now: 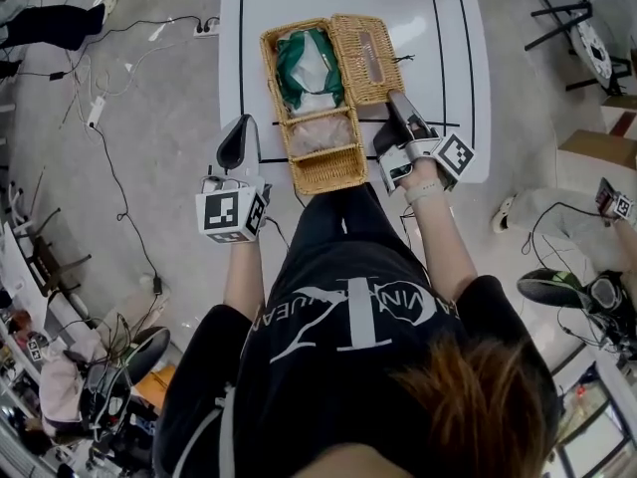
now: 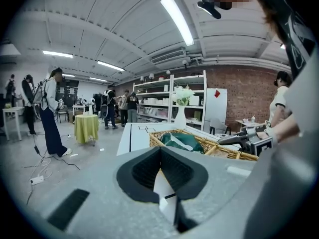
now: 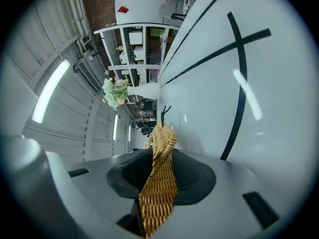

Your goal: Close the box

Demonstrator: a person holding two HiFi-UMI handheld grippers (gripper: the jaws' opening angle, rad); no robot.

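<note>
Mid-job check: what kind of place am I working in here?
Probably a large indoor lab or workshop set up for recording: cables trail across the concrete floor, open shelving stands beside a brick wall, and other people stand around.

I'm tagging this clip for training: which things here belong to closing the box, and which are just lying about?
Job: wicker box; its open lid, clamped in the right tongs; left tongs, empty, beside the box.
Lying about: floor power strip; flower vase.
</note>
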